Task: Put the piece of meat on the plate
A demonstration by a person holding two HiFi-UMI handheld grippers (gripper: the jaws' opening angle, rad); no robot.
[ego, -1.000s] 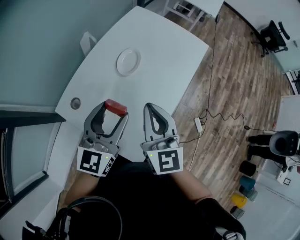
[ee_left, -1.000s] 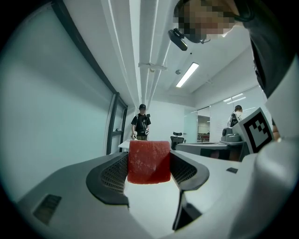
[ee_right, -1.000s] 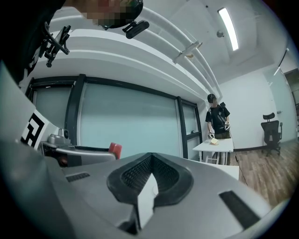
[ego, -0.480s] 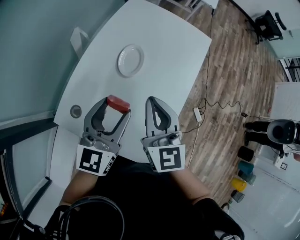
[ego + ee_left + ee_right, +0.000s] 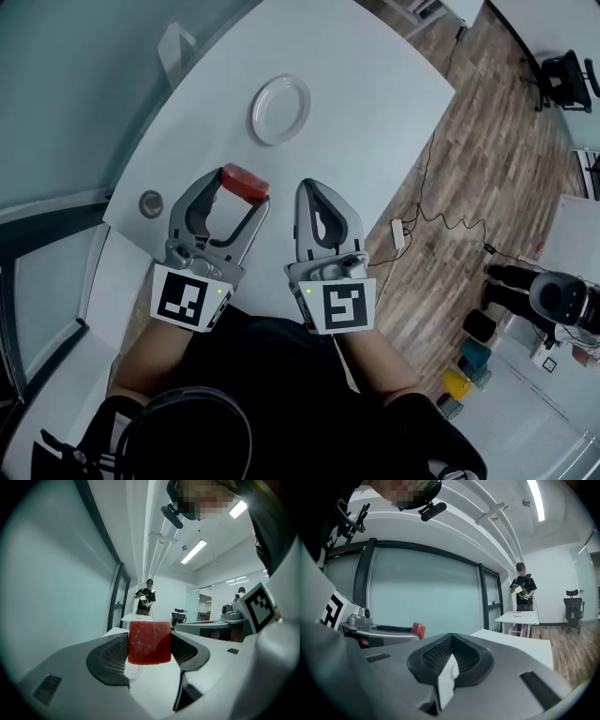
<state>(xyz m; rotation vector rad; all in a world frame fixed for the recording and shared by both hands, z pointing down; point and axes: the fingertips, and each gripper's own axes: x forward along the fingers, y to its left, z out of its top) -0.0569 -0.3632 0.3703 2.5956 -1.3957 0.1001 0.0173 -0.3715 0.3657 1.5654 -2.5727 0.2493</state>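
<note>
The left gripper [image 5: 243, 191] clamps the red block-shaped piece of meat [image 5: 247, 181] over the white table's [image 5: 375, 103] near edge, the right gripper [image 5: 310, 191] closed on nothing beside it; the next move is probably carrying it farther out to the round white plate [image 5: 280, 109].

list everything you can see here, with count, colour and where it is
table: one, white, upper middle of the head view
plate: one, white, bare, on the table's far half
piece of meat: one, red, held above the table's near edge
round cap: one, grey, set in the table near its left edge
power strip: one, white, on the wood floor, cable attached
office chair: one, black, far top right
containers: a few, yellow, teal and black, floor at lower right
left gripper: one, grey, jaws clamped on the meat
right gripper: one, grey, jaws together, nothing between them
</note>
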